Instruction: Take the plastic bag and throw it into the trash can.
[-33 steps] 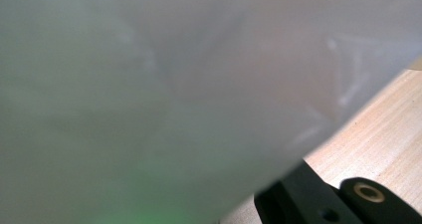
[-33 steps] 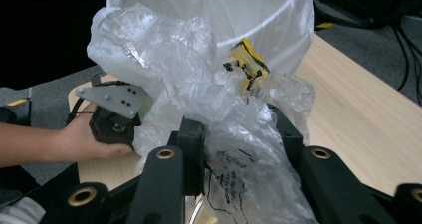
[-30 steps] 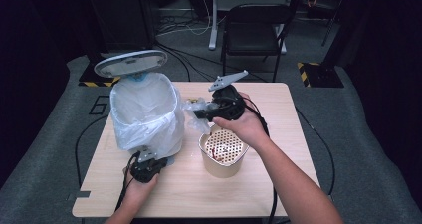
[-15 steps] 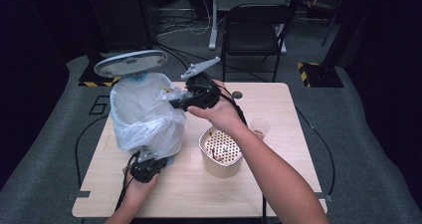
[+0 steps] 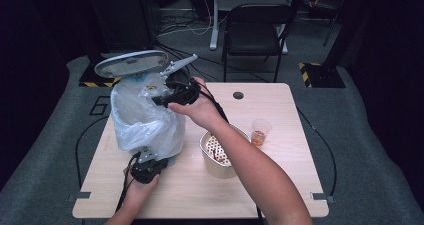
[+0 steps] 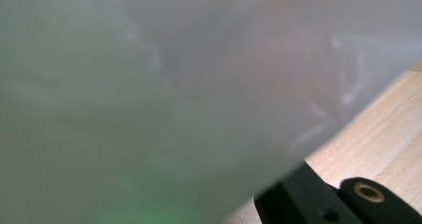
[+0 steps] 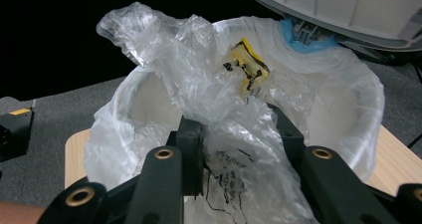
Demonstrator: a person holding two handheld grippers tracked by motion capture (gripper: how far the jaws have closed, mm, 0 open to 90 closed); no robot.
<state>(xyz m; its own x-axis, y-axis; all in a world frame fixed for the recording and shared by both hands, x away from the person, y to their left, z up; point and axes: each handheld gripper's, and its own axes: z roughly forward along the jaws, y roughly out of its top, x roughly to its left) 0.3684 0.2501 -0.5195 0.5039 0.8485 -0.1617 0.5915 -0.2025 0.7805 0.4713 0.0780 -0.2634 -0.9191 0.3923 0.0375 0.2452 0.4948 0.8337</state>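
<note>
Carrying crumpled plastic wrapper, clamped in right gripper, over lined bin; left gripper pinches liner. Next: release inside.

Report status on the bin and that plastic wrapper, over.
Right hand-held gripper shut on crumpled plastic wrapper, over the lined bin. Left hand-held gripper shut at the bin's base. Lid up; nothing blocks the drop.
</note>
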